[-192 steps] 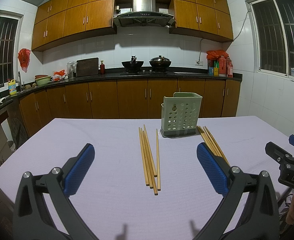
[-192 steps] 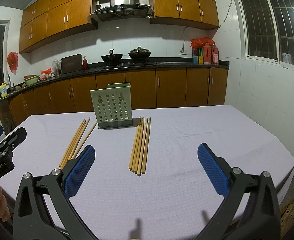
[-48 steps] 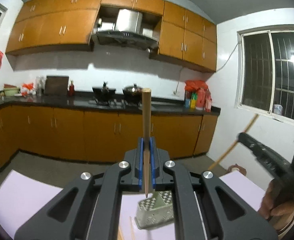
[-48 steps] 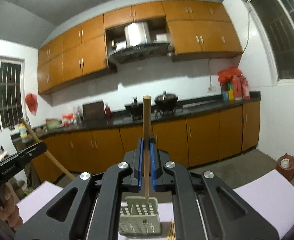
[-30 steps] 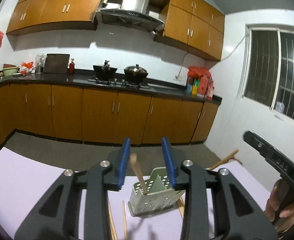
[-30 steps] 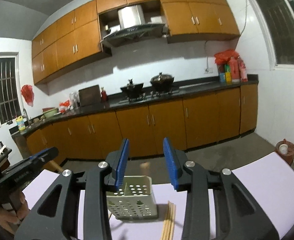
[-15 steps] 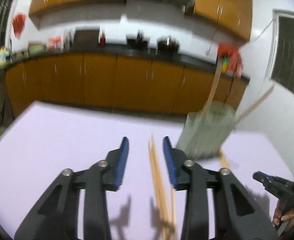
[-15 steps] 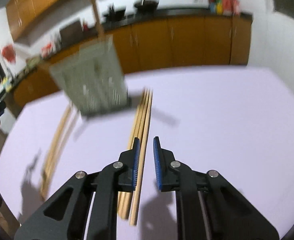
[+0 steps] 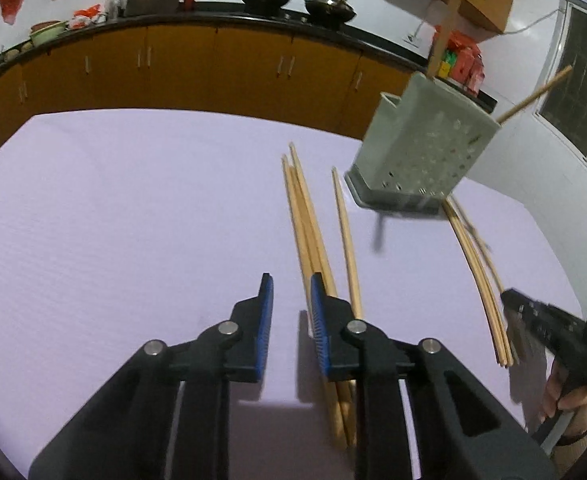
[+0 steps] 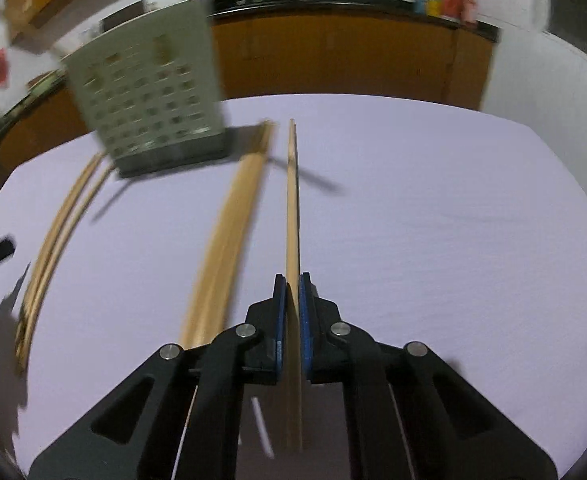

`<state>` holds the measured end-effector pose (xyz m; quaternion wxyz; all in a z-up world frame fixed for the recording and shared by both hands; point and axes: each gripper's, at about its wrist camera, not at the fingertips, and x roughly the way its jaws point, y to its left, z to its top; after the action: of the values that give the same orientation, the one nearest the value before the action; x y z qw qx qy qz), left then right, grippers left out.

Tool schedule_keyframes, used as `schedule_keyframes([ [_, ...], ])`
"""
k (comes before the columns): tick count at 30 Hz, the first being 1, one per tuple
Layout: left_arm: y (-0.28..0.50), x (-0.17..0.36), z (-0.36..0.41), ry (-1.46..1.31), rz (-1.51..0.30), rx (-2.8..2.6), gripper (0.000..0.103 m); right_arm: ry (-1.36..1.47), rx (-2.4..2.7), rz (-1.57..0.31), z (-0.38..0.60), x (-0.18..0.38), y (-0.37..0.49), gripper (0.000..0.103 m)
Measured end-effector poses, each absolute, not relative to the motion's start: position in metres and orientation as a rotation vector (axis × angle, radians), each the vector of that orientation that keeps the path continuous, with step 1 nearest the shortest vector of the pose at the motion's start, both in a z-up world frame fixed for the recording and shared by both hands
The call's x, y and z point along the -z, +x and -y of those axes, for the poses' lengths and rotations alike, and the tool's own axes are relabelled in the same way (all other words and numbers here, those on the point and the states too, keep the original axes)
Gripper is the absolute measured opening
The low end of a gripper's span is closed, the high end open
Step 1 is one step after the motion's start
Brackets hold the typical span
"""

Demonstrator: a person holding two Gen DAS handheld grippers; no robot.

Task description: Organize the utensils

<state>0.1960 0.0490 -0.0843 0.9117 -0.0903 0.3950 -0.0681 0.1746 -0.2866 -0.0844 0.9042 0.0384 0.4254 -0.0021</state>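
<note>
A grey-green perforated utensil holder [image 9: 421, 148] stands on the lilac table with two chopsticks [image 9: 533, 98] sticking out of it; it also shows in the right wrist view [image 10: 149, 96]. My left gripper [image 9: 291, 300] is open with a narrow gap, low over the table, its right finger resting over a bundle of wooden chopsticks [image 9: 309, 232]. My right gripper [image 10: 288, 292] is shut on a single chopstick [image 10: 292, 200] that lies along the table. A blurred chopstick bundle [image 10: 229, 236] lies left of it.
Another chopstick bundle [image 9: 473, 264] lies right of the holder, also seen in the right wrist view [image 10: 53, 240]. The other hand and gripper [image 9: 549, 328] are at the right edge. Kitchen cabinets and a counter [image 9: 213, 24] run behind the table.
Both grippers dropped from above the holder to the table. The left one has settled by the middle bundle. The right one has closed on one chopstick.
</note>
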Motion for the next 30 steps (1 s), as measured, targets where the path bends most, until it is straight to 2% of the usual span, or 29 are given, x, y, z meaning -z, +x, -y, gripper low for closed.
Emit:
schedule_keyframes([
  [9,0.199,0.101,-0.028,-0.115,-0.884,0.160,0.012,0.094,0.013,-0.875,0.298,0.086,0.175,0.007],
  [20,0.202,0.103,-0.018,-0.012,-0.883,0.086,0.012,0.059,0.011,-0.875,0.295,0.087,0.173,0.008],
  [23,0.204,0.103,-0.025,-0.036,-0.883,0.068,0.008,0.046,-0.002,-0.875,0.291,0.087,0.173,0.008],
  [30,0.204,0.103,-0.066,-0.107,-0.878,-0.018,0.008,0.096,0.037,-0.871,0.309,0.086,0.175,0.008],
])
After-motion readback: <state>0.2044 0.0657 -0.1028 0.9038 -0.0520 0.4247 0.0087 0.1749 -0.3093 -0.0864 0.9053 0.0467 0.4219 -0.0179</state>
